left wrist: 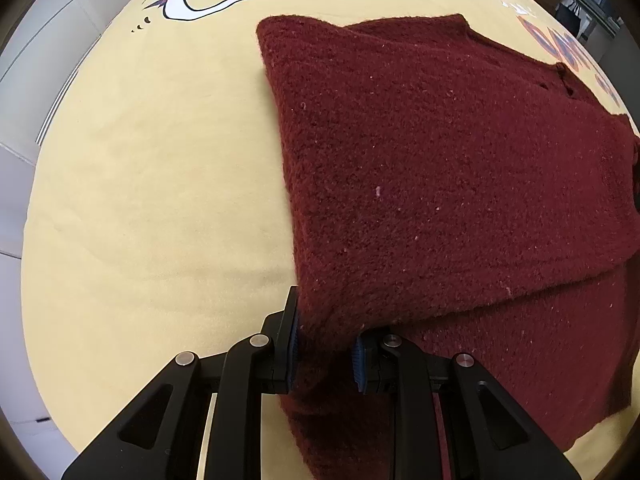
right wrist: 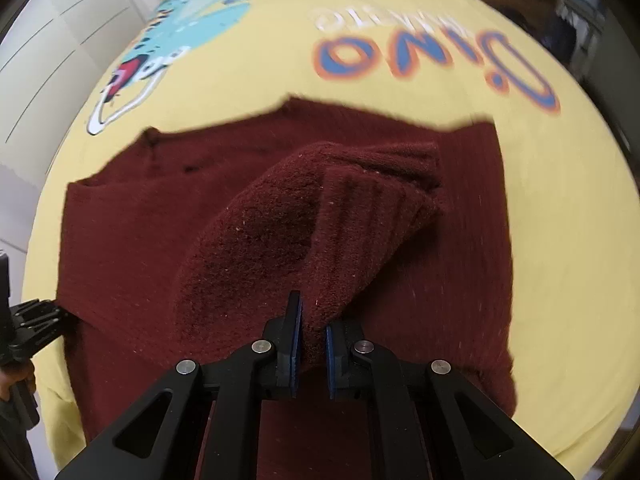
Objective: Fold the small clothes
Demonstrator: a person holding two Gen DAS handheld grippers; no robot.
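A dark red knitted sweater point(left wrist: 440, 152) lies on a yellow printed cloth point(left wrist: 152, 200). My left gripper point(left wrist: 326, 354) is shut on a bunched edge of the sweater near its left side, and a folded layer rises from the pads over the flat part. In the right wrist view the sweater point(right wrist: 120, 240) spreads flat, and my right gripper point(right wrist: 312, 354) is shut on a ribbed sleeve end point(right wrist: 340, 208) that is lifted and draped over the body. The other gripper point(right wrist: 28, 320) shows at the left edge, at the sweater's side.
The yellow cloth point(right wrist: 560, 240) carries a cartoon dinosaur print point(right wrist: 192, 28) and blue-orange lettering point(right wrist: 432, 56) beyond the sweater. White cabinet fronts point(left wrist: 48, 40) stand at the left. Dark furniture point(right wrist: 560, 36) sits at the far right. A hand point(right wrist: 16, 376) holds the left tool.
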